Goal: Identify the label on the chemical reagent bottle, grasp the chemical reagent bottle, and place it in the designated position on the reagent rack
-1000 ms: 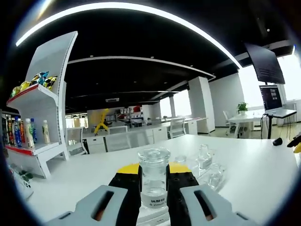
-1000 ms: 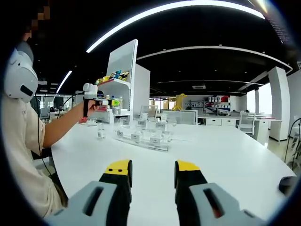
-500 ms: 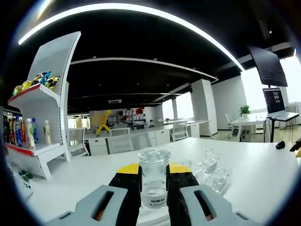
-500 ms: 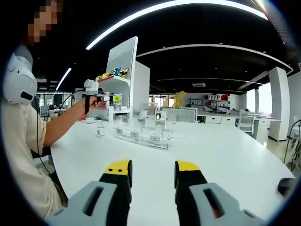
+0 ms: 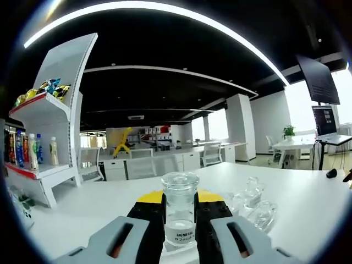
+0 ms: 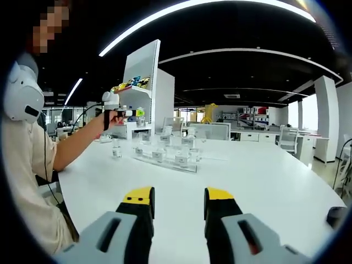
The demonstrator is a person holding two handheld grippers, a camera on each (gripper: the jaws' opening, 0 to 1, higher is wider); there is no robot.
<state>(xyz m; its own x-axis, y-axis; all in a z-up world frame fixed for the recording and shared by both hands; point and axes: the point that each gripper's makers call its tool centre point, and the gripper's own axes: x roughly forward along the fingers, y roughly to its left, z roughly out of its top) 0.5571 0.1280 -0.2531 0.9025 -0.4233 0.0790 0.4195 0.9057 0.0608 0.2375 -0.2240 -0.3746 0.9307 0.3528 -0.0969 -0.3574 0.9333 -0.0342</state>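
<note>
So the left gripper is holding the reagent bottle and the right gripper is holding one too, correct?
Not quite. The left gripper is shut on the reagent bottle, but the right gripper view shows the right gripper open and empty above the white table.

White table (image 6: 275, 181); snack shelf (image 5: 49, 110) with drink bottles (image 5: 30, 151); wall monitor (image 5: 320, 80); potted plant (image 5: 288, 131).

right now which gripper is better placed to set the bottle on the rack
Left. The left gripper already has its jaws shut on the reagent bottle, held up above the white table. The right gripper is open and holds nothing, low over the table, with the reagent rack farther off ahead of it.
</note>
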